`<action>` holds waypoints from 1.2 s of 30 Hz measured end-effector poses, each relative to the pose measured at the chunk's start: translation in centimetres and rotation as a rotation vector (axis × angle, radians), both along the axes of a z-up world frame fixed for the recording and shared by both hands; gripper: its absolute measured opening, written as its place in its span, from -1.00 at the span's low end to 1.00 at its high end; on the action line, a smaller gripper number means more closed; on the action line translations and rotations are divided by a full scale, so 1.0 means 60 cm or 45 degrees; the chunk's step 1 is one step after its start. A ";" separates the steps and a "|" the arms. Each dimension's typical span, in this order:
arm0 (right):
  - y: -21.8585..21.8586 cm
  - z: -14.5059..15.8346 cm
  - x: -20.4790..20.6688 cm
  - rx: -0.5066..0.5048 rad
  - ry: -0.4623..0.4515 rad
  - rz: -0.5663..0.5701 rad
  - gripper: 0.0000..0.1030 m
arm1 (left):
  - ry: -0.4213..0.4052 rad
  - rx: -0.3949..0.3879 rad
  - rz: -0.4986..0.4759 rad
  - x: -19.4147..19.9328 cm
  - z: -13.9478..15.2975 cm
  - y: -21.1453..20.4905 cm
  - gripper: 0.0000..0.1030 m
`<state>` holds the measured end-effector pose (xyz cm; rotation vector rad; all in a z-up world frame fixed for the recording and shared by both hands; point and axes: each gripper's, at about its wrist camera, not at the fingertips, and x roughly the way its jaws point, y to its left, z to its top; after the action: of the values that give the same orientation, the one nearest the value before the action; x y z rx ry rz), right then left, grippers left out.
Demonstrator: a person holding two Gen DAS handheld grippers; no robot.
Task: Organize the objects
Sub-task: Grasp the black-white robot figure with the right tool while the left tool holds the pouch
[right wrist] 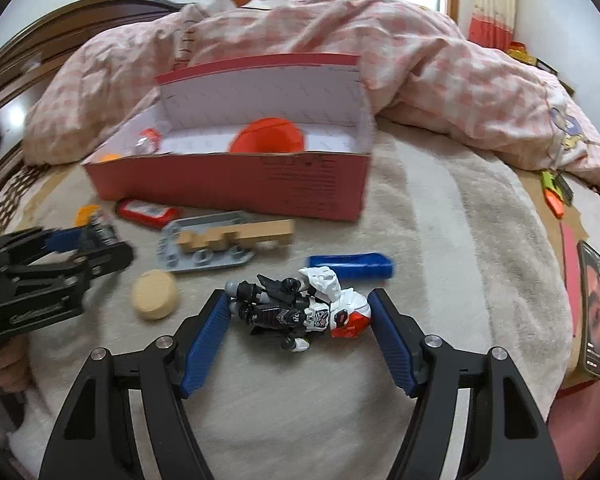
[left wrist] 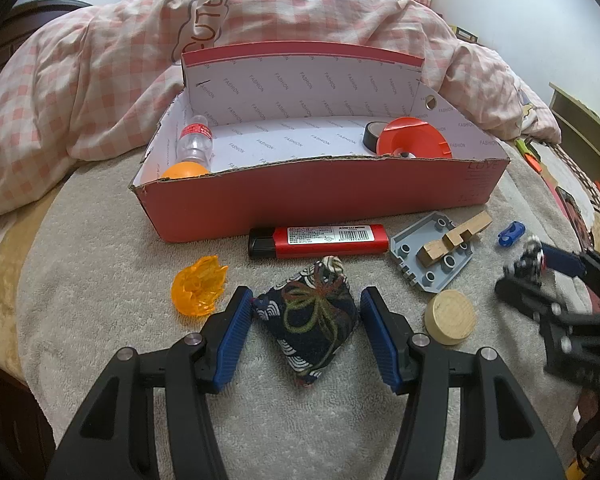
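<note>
A red cardboard box (left wrist: 320, 200) stands open on the bed and holds a small bottle (left wrist: 195, 140), an orange ball (left wrist: 185, 170), a tape roll (left wrist: 371, 134) and an orange funnel (left wrist: 414, 138). My left gripper (left wrist: 306, 312) is open around a dark patterned beanbag (left wrist: 310, 316) lying on the blanket; the pads stand close on both sides. My right gripper (right wrist: 298, 312) is open around a black, white and red toy robot (right wrist: 300, 308) that lies on the blanket. The box also shows in the right wrist view (right wrist: 236, 184).
In front of the box lie a red lighter (left wrist: 320, 240), an orange clear plastic piece (left wrist: 198, 290), a grey plate (left wrist: 432, 256) with a wooden block (left wrist: 454, 238), a wooden disc (left wrist: 450, 316) and a blue piece (right wrist: 350, 266). A pink checked quilt (left wrist: 100, 80) is heaped behind. A phone (right wrist: 594, 308) lies at right.
</note>
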<state>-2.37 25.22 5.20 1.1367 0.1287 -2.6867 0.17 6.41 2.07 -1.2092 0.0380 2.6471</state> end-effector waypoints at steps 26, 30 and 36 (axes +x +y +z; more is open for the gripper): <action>-0.036 -0.015 0.022 -0.013 -0.020 0.084 0.40 | 0.004 0.007 -0.002 0.007 0.011 -0.004 0.03; -0.036 -0.015 0.022 -0.017 -0.022 0.085 0.40 | -0.001 0.019 0.012 0.009 0.016 -0.008 -0.07; -0.031 -0.011 0.023 -0.046 -0.027 0.084 0.40 | 0.007 0.022 0.024 0.016 0.023 -0.011 -0.08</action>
<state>-1.00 23.35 4.56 1.1299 0.1117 -2.6085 1.14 5.74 3.45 -1.2024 0.0049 2.6612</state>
